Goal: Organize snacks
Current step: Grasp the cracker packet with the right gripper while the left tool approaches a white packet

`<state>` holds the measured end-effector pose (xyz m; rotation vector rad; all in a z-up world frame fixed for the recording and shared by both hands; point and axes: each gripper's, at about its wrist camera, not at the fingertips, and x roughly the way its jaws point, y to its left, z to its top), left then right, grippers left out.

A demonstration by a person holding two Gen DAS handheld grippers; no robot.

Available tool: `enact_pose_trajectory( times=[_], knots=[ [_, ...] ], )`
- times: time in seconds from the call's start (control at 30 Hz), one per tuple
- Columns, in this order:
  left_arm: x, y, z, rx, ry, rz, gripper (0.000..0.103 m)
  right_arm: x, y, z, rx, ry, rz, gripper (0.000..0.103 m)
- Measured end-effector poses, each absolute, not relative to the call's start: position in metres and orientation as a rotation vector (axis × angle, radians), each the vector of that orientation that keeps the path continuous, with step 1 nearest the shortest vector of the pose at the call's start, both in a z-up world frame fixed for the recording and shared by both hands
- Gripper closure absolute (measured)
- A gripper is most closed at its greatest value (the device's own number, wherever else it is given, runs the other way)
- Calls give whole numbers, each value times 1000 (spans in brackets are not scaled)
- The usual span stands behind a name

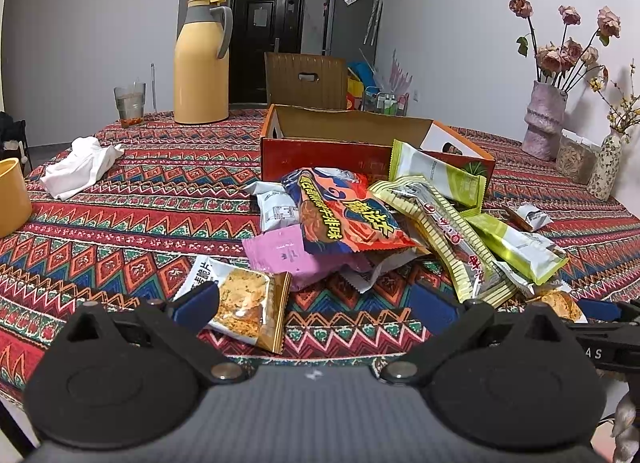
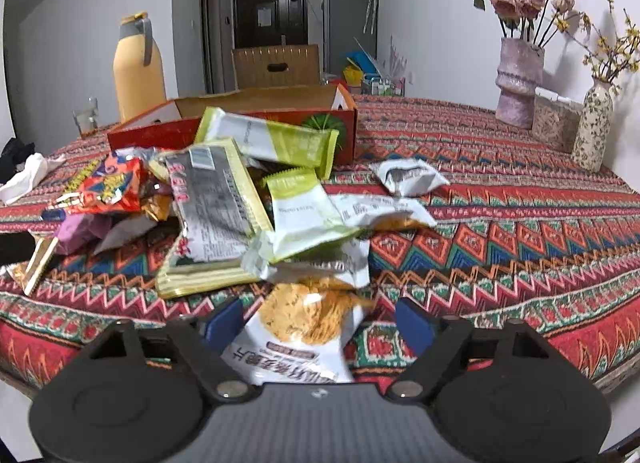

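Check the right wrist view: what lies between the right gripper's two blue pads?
A white snack packet picturing golden crackers lies between the pads of the right gripper, on the patterned tablecloth. The pads do not press it.

Yellow "魔法士" shows on the orange packet (image 1: 352, 219).

Your patterned tablecloth (image 1: 140, 219) carries a yellow thermos jug (image 1: 201, 67); beside it a glass (image 1: 130, 105); nearer, a crumpled white cloth (image 1: 82, 167); far right, two flower vases (image 2: 518, 81).

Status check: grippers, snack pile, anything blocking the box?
Both grippers open: left gripper empty, right gripper astride a cracker packet. Snacks piled before the box; a green packet leans against it.
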<state>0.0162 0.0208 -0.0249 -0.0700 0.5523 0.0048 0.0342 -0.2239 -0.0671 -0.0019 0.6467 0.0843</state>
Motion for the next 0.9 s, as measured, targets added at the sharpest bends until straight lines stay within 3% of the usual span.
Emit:
enact_pose_trajectory(
  times=[0.07, 0.17, 0.23, 0.27, 0.43, 0.9],
  knots=[
    [17, 21, -26, -71, 557, 6, 0, 32, -224, -68, -8, 637, 87, 25],
    [18, 21, -27, -72, 561, 4, 0, 30, -223, -68, -12, 628, 97, 34],
    [18, 22, -27, -73, 562, 4, 0, 28, -223, -67, -17, 621, 104, 52],
    [18, 22, -27, -73, 562, 4, 0, 27, -223, -66, -18, 621, 107, 54],
    [19, 24, -27, -73, 562, 11, 0, 23, -225, -61, 1, 604, 127, 59],
    [42, 49, -33, 10, 609, 82, 0, 6, -226, -26, 35, 461, 182, 59]
  ],
)
